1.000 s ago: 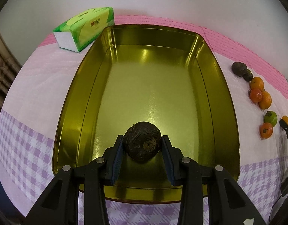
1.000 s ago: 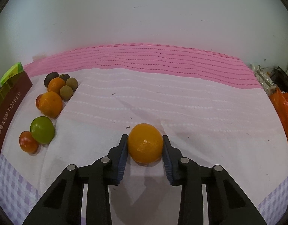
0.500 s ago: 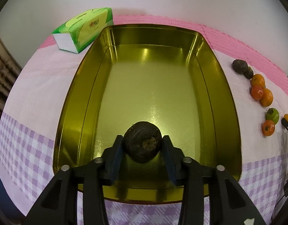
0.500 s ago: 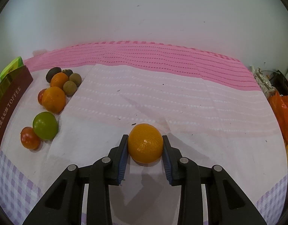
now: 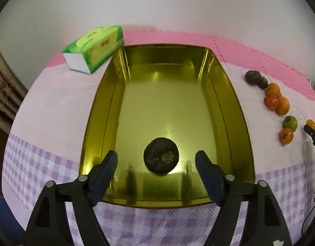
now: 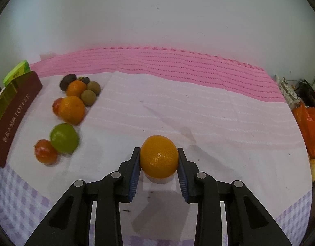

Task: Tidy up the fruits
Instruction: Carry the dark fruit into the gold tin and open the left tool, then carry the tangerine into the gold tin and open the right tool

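My left claw (image 5: pixel 156 165) has just been opening, its pads clear of the dark, rough, round fruit (image 5: pixel 161 155) on the floor of the shiny gold metal tin (image 5: pixel 231 94). It may roll (slick floor). My right claw (image 6: pixel 159 165) is clamped on a smooth orange citrus (image 6: pixel 158 156) above the worktop (image 6: pixel 198 110); over-squeezing could bruise it.

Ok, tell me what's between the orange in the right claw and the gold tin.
The loose fruits lie on the cloth between the held orange and the tin. Nothing taller shows, so lifting over them should clear. Inside the tin lies only one dark fruit.
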{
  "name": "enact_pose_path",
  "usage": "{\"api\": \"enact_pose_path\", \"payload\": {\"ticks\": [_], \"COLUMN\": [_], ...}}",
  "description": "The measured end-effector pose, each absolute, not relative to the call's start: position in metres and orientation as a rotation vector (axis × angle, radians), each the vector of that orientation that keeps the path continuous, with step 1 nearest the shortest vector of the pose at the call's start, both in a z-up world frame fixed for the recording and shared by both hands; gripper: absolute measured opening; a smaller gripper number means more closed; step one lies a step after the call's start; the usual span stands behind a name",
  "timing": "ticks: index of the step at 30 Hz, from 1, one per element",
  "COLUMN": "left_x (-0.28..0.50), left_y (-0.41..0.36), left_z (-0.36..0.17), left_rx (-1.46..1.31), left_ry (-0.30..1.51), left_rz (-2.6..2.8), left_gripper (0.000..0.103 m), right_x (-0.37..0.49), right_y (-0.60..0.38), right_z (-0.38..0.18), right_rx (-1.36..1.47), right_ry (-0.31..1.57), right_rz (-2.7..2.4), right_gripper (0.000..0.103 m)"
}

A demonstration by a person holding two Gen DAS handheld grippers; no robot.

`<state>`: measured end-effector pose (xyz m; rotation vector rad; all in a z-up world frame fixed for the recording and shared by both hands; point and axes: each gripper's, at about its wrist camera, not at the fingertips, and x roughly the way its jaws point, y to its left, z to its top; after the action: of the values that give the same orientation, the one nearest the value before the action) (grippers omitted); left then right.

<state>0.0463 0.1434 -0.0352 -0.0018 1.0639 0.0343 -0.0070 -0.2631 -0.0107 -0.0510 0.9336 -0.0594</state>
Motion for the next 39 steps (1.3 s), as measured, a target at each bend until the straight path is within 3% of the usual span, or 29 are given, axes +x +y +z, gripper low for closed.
{"api": "enact_pose_path", "payload": {"ticks": [13,29,39], "left_x": [0.016,-0.004,-0.004], "left_y": [0.145,0.218,0.244], "left_z": [-0.003,0.004,-0.009], "left_rx": [0.042,-0.085,-0.115], "left_ry": [0.937,0.907,0.945], "left_rz": [-0.005,0.202,0.298], "left_gripper": [0.1,0.102,0.102], "right_x": [-0.006,0.017,0.033], "right_y": [-0.169,0.019,0.052], "right_z": [0.04,0.039,0.012], "right_rx": [-0.049,-0.175,-0.251], "right_ry": [0.868,0.916,0.995], "right_rz": [0.16,0.491,0.47], "right_gripper": [0.034,0.035,0.035]}}
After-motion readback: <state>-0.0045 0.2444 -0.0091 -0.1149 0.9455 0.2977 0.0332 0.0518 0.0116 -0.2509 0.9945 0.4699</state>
